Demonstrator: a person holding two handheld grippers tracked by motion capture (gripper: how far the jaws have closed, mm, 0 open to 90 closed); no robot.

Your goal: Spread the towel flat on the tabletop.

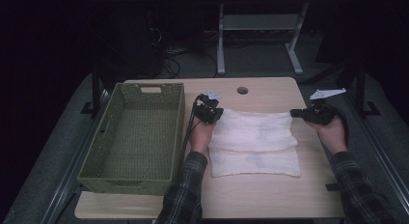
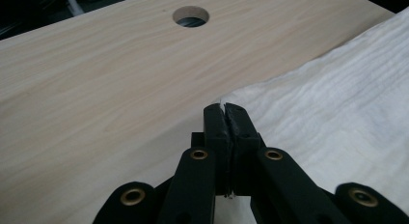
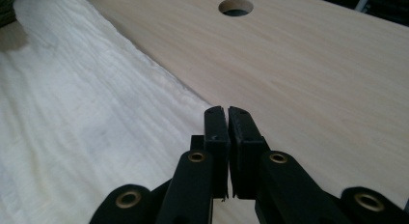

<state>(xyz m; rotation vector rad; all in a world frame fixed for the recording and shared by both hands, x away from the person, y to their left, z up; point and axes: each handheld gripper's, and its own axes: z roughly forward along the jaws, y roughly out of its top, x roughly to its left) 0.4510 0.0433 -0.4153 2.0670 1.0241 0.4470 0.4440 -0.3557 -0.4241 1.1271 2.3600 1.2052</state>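
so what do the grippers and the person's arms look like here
Both the left gripper and the right gripper are black, each with two flat-faced jaws on linked bars joined by brass-coloured rivets. In the high view a light three-cornered plate sits on top of each, and a dark cable trails from the left one. The sleeves are dark plaid, buttoned down to the wrists.

no readable text, labels, brands, numbers or signs on any surface here
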